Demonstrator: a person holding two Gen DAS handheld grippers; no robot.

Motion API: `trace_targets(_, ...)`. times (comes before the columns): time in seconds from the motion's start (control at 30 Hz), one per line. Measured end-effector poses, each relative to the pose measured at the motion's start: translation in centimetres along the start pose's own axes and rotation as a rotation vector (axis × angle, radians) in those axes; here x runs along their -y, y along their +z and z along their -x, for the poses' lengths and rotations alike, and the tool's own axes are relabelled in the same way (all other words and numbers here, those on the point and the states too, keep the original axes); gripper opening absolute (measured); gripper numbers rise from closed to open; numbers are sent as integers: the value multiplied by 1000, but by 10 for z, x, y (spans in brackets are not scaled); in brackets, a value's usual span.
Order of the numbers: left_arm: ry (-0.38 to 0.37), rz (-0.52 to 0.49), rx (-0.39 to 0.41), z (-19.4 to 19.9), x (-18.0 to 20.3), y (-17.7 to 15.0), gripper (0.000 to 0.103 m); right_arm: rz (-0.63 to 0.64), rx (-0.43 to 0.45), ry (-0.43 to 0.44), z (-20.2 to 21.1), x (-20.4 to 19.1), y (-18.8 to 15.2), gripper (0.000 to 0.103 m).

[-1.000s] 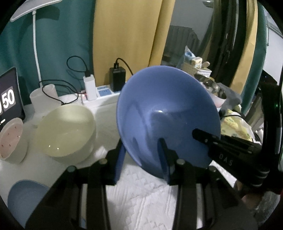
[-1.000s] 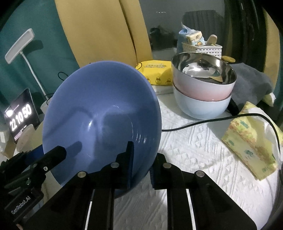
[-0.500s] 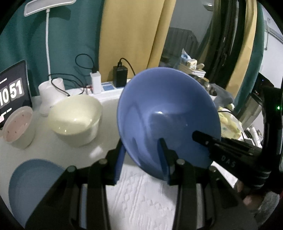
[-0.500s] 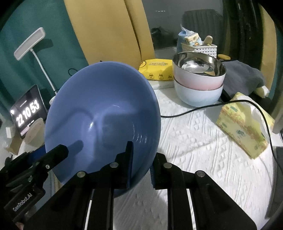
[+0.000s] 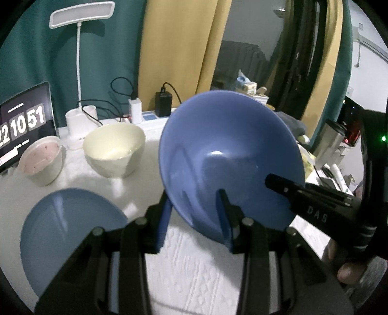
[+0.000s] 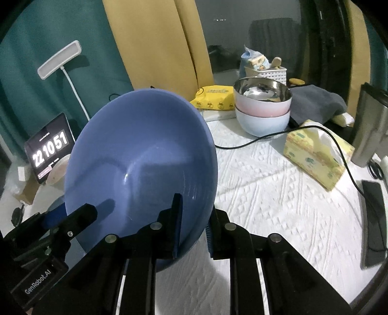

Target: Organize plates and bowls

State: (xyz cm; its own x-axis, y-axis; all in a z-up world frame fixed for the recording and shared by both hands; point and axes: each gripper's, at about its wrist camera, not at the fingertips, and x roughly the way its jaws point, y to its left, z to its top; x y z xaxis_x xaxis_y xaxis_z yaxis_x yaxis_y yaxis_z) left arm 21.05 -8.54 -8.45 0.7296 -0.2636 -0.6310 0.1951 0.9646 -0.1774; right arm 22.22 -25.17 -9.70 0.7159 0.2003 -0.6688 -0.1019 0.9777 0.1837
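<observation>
Left gripper [image 5: 195, 219]: clamped on blue bowl [image 5: 230, 155] rim.
Right gripper [image 6: 194, 225]: clamped on the opposite rim — bowl tilted.
Nearby: blue plate [image 5: 68, 232], cream bowl [image 5: 114, 151], stacked bowls [image 6: 263, 106] — bowl blocks much of each view.

Dim rm, soft overhead light, glare on blue bowl [image 5: 230, 157], fisheye warp w/ dark edges

A lived-in home room, teal and yellow curtains [image 6: 155, 41], desk lamp [image 5: 81, 14], tissue box [image 6: 315, 155], clock tablet [image 5: 24, 123], bowls [image 6: 263, 106] on a white-clothed table [image 6: 278, 206]
</observation>
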Motion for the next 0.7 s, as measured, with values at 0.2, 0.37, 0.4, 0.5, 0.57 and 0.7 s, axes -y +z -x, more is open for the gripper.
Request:
trace_targets(0.2, -3, 2, -12, 9, 1, -15, 38, -9, -18, 4, 10, -5, -17, 23)
trace_targets(0.37, -20, 31, -39, 16, -3, -27, 38, -15, -36, 7, 14, -7, -32, 23)
trace_targets(0.4, -25, 39, -47, 16, -5, -30, 38, -17, -39, 7, 14, -8, -34, 23)
trace_targets(0.5, -34, 53, -68, 16, -7, -36, 38, -23, -46, 6, 16, -8, -41, 23)
trace_targets(0.57, -37, 56, -78, 16, -8, -41, 38, -24, -51, 1, 16, -9, -46, 25)
trace_targets(0.7, -43, 64, -98, 14, -10, -48, 39, -31, -67, -11, 14, -9, -53, 30)
